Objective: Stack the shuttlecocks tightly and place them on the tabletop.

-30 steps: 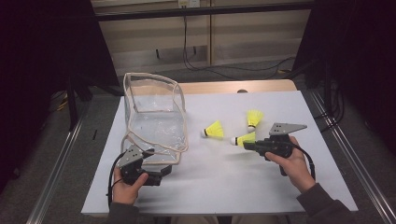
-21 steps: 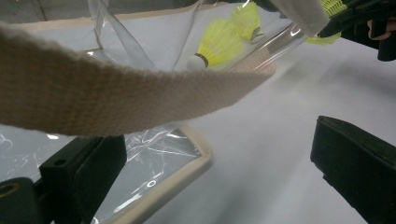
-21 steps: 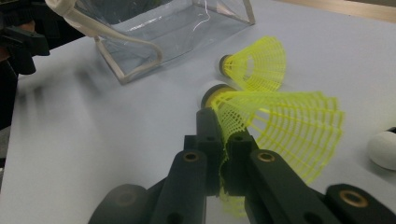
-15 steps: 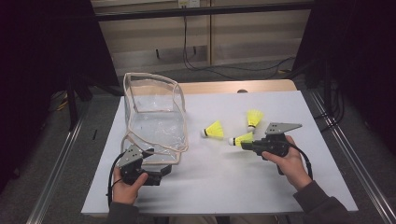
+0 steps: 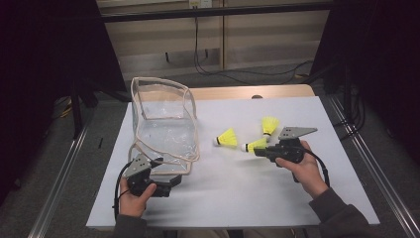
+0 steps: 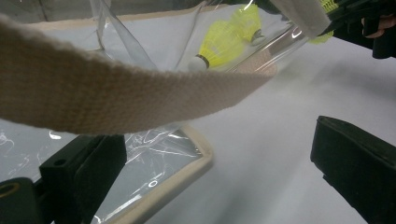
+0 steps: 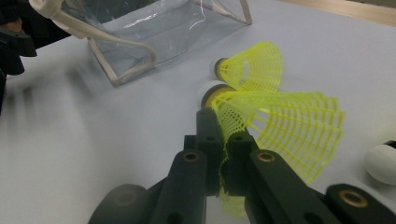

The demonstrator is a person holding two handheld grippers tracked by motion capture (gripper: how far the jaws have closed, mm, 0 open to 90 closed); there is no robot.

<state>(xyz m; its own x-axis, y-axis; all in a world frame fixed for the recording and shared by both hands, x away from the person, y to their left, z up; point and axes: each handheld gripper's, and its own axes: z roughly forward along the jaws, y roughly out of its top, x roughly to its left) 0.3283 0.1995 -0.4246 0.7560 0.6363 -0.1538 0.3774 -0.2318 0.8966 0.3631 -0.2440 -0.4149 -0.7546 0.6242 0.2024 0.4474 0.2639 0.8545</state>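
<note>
**One shuttlecock gripped, none bagged yet**

The right gripper is clenched on a yellow mesh-skirted plastic shuttlecock just above the white table. The left gripper, jaws apart, straddles the clear plastic bag's edge. Two more shuttlecocks lie outside

The right gripper, w/ a yellow shuttlecock pinched by its skirt, sits slightly further left than a sec ago, closer to the clear bag. The shuttlecock's white tip now lies nearer the loose shuttlecock beside it.
</note>
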